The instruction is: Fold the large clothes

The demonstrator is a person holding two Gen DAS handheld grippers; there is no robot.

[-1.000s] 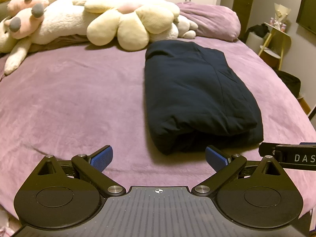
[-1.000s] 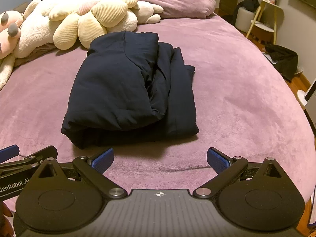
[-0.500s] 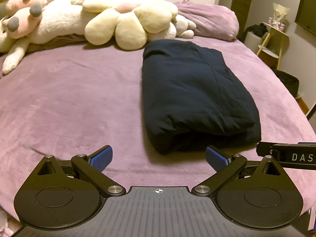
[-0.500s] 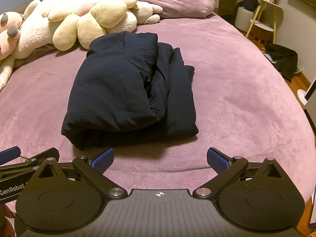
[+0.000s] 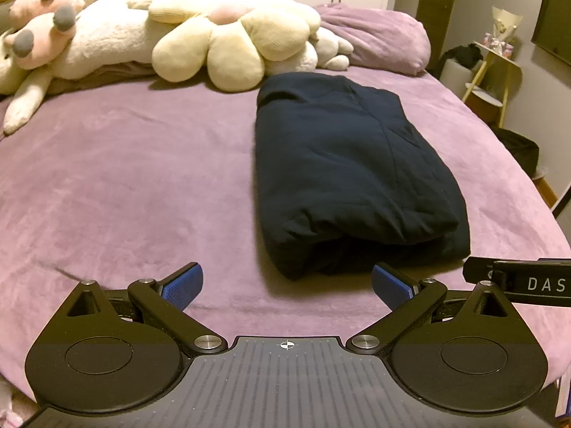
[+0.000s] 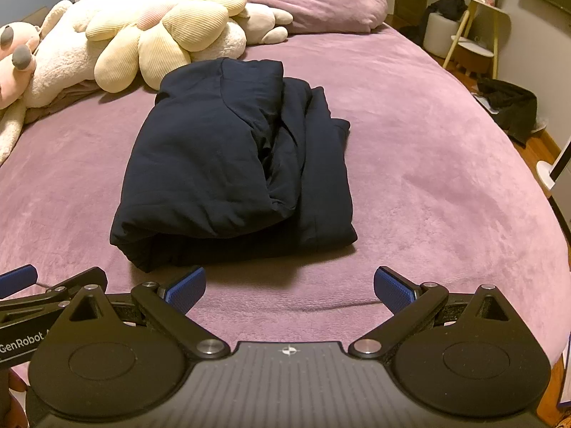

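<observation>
A dark navy garment (image 5: 353, 171) lies folded into a thick rectangular bundle on the purple bed (image 5: 125, 178). From the right wrist view the same garment (image 6: 232, 157) shows its layered folds along the right side. My left gripper (image 5: 287, 285) hovers open just short of the bundle's near edge, nothing between its blue pads. My right gripper (image 6: 289, 287) is open too, a little back from the garment's near edge and empty. Part of the right gripper's body (image 5: 524, 281) shows at the right of the left wrist view.
Cream and pink plush toys (image 5: 150, 42) and a purple pillow (image 5: 378, 42) line the head of the bed. A small side table (image 6: 474, 32) and a dark bag (image 6: 510, 107) stand on the floor to the right. Bare bedcover lies left of the garment.
Both grippers stay open and nearly still. The left wrist view has drifted slightly, so the garment sits a touch further left in it.
</observation>
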